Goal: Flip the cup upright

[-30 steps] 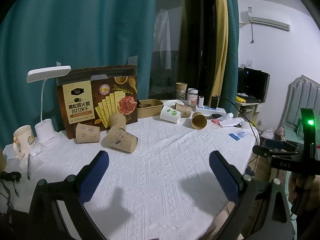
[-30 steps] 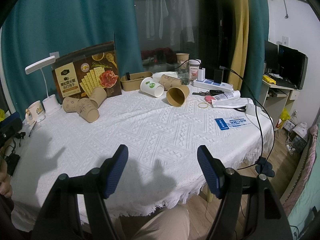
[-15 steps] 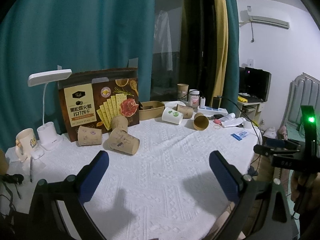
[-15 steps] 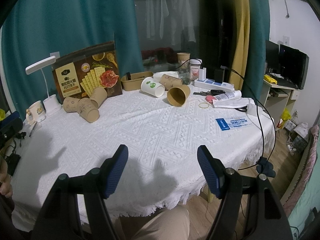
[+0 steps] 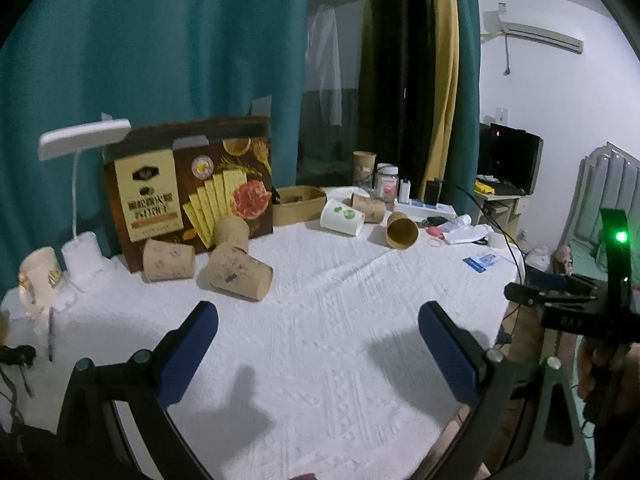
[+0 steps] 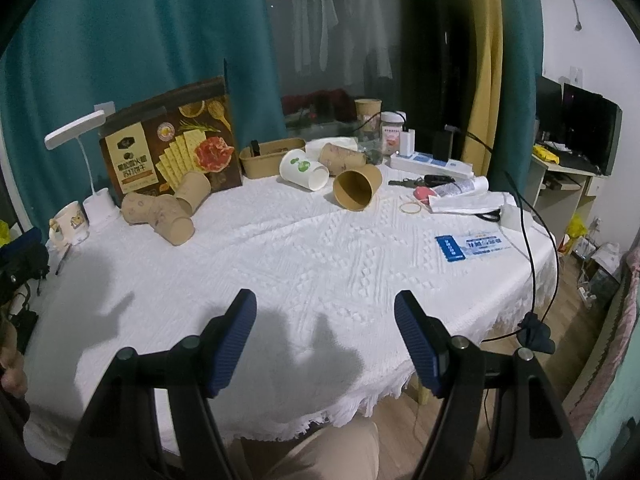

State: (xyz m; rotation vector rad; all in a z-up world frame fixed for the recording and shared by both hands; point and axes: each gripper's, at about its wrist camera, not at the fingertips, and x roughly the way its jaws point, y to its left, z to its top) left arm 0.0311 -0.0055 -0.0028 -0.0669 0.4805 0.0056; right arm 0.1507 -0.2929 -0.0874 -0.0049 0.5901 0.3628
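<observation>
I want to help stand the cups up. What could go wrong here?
The three brown cups lie touching in a cluster, so the open left tongs might nudge neighbours and roll them. The wide brown cup lies by a rubber band and papers, which the right tongs could drag.

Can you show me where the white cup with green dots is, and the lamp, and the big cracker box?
white cup with green dots [image 6: 303,169]: right wrist view, on its side wall.
lamp [image 5: 85,138]: left wrist view, on its flat white head.
cracker box [image 6: 170,148]: right wrist view, on its printed front.
</observation>
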